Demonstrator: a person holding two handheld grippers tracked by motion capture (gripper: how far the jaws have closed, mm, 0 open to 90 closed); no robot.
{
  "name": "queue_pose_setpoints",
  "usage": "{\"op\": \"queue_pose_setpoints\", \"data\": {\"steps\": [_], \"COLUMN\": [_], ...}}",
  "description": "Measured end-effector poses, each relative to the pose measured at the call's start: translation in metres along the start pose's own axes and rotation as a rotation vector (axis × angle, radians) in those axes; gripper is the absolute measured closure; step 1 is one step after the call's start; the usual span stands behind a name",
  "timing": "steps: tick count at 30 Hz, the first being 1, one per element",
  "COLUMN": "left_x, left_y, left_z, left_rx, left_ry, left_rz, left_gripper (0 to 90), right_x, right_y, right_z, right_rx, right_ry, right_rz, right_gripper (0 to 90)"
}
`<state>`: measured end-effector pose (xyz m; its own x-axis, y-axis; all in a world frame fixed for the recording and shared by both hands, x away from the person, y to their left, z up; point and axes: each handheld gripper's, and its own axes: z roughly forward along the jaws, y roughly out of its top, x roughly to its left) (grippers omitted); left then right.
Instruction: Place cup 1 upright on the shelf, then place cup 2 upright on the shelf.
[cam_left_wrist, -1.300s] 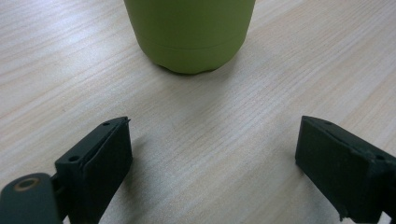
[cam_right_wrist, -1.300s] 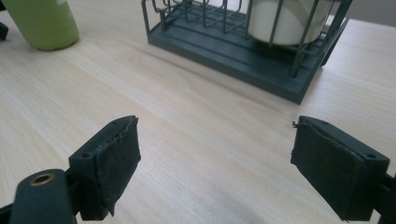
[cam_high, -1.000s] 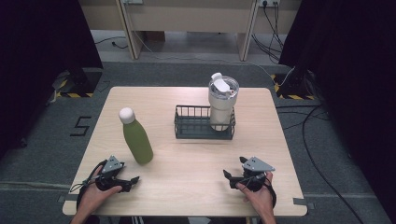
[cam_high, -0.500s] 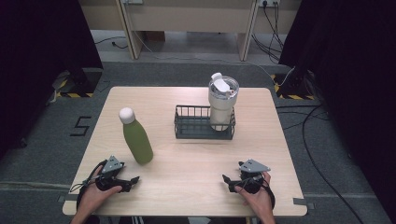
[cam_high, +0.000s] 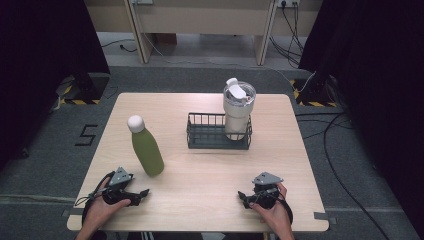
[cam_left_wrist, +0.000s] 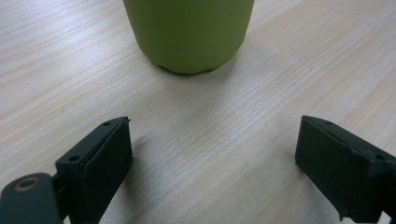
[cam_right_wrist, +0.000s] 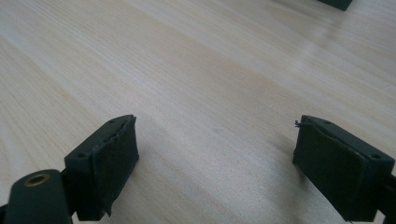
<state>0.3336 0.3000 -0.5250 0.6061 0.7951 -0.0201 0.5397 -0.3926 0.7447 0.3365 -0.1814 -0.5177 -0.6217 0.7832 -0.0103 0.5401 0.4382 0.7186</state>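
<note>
Left tongs (cam_high: 142, 192): rest low on the bench (cam_high: 200, 170) at its near edge, held in the person's left hand (cam_high: 102, 205); jaws spread wide, nothing between them, as the left gripper view (cam_left_wrist: 212, 168) shows bare wood in the gap.
Right tongs (cam_high: 243, 196): also low on the bench near its front edge, held in the person's right hand (cam_high: 272, 212); jaws wide apart and empty, with plain wood between them in the right gripper view (cam_right_wrist: 215, 163).
Green bottle (cam_high: 146, 150): stands upright with a white cap, just ahead of the left tongs and near them, not touching; in the left gripper view its base (cam_left_wrist: 189, 35) sits straight ahead of the gap between the 2 jaws.
Wire basket (cam_high: 205, 135): dark, well ahead of both tongs, farther than the bottle and between the 2 tongs' lines; a dark corner of it (cam_right_wrist: 336, 3) shows far ahead in the right gripper view.
Tumbler (cam_high: 237, 110): pale, lidded, upright inside the basket at the end toward the right tongs' side, well apart from them.
Spacing: the 2 tongs lie well apart from each other along the near edge.
</note>
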Motion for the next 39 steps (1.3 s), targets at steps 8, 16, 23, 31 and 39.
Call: {"op": "queue_pose_setpoints", "data": {"steps": [8, 16, 23, 31, 39], "left_x": [-0.0002, -0.0002, -0.0001, -0.0002, 0.0002], "left_y": [-0.0001, 0.0000, 0.0000, -0.0001, -0.0005], "left_z": [0.0000, 0.0000, 0.0000, 0.0000, -0.0012], "left_rx": [0.001, 0.001, 0.001, 0.000, -0.013], "left_ry": [-0.001, -0.001, -0.001, 0.000, 0.002], "left_rz": [-0.002, -0.002, -0.002, -0.002, -0.007], "left_gripper": [10.3, 10.3, 10.3, 10.3, 14.7], "right_x": [-0.0005, -0.0006, -0.0005, -0.0008, -0.0008], "right_y": [0.0003, 0.0003, 0.0003, 0.0004, 0.0006], "right_z": [0.0008, 0.0009, 0.0010, 0.0012, 0.0013], "right_rx": [0.005, 0.006, 0.007, 0.010, 0.012], "right_ry": [0.004, 0.003, 0.002, 0.000, -0.003], "right_rz": [0.001, 0.000, 0.003, 0.003, 0.006], "right_gripper": [10.3, 10.1, 9.6, 8.8, 8.2]}}
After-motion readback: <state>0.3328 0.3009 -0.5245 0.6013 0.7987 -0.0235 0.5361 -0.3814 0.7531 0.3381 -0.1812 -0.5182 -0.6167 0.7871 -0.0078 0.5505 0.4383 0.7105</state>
